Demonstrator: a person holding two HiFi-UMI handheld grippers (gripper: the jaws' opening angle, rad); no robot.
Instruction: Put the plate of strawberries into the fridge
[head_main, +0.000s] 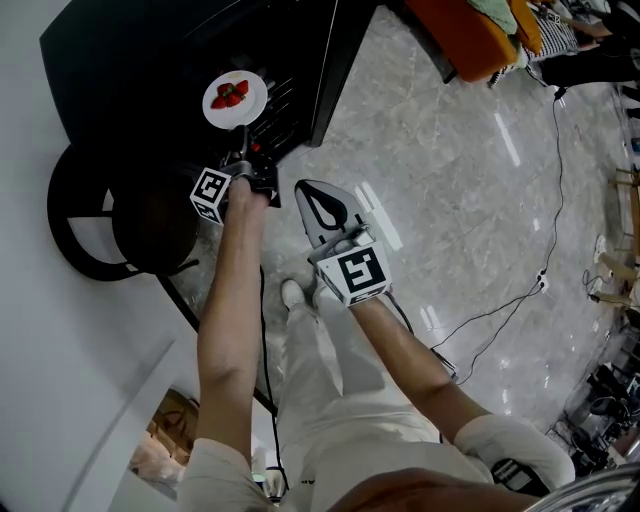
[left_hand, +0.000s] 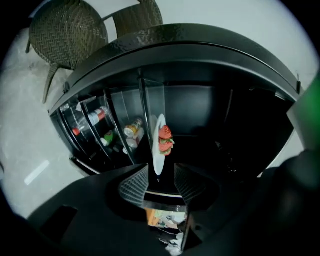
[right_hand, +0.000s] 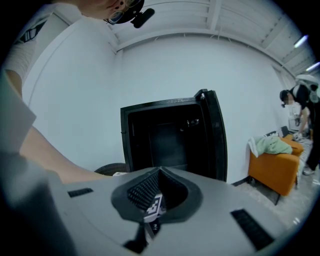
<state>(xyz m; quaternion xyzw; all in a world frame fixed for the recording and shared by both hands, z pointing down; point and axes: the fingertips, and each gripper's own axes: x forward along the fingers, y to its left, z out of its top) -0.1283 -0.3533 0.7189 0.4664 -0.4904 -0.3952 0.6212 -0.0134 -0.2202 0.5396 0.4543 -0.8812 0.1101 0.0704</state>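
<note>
The white plate (head_main: 235, 98) with red strawberries (head_main: 233, 93) rests on a shelf inside the black fridge (head_main: 150, 60). My left gripper (head_main: 243, 160) is just in front of the plate, at the fridge opening. In the left gripper view the plate (left_hand: 159, 145) is seen edge-on, its near rim reaching in between the jaws. The strawberries (left_hand: 165, 139) lie on it. The left gripper (left_hand: 160, 182) is open and its pads stand off the rim on both sides. My right gripper (head_main: 308, 192) hangs over the floor beside the fridge, shut and empty. In its own view the right gripper (right_hand: 159, 171) faces the fridge (right_hand: 170, 135).
The fridge door (right_hand: 219, 135) stands open; its shelves hold bottles (left_hand: 132, 129). A dark round chair (head_main: 130, 225) stands left of the fridge, wicker chairs (left_hand: 67, 32) beyond it. An orange sofa (right_hand: 277, 167) and a person (right_hand: 302, 115) are at the right. A cable (head_main: 500, 320) crosses the floor.
</note>
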